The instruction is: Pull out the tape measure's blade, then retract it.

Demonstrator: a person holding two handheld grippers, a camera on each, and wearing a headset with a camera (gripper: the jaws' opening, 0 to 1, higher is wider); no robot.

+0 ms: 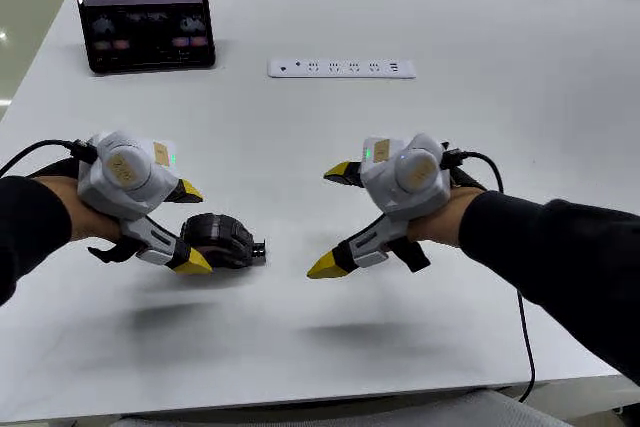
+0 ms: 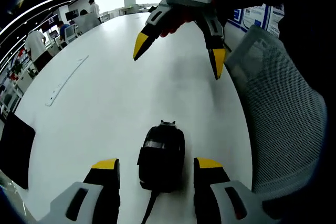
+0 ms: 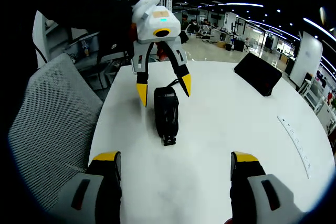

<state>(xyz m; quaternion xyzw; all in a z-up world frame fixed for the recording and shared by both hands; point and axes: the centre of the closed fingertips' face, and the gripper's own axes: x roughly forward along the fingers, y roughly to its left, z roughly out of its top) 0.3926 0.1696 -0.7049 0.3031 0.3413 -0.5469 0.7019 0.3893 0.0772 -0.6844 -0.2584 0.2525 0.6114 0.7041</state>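
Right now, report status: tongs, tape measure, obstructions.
Left tongs open, straddling tape measure, not clamped. Right tongs open, facing it, apart. Nothing pulled out yet. Far back: power strip, tablet.

The black tape measure (image 1: 222,240) rests on the white table (image 1: 300,147), blade retracted, hook tip showing.

Tape measure (image 1: 225,240) partly behind left gripper (image 1: 192,227)

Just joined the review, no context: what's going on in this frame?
A person holds two grippers over a white table. The left gripper, jaws open, straddles a black tape measure lying on the table without clamping it. The right gripper, also open, faces it from a gap away. No blade is out yet.
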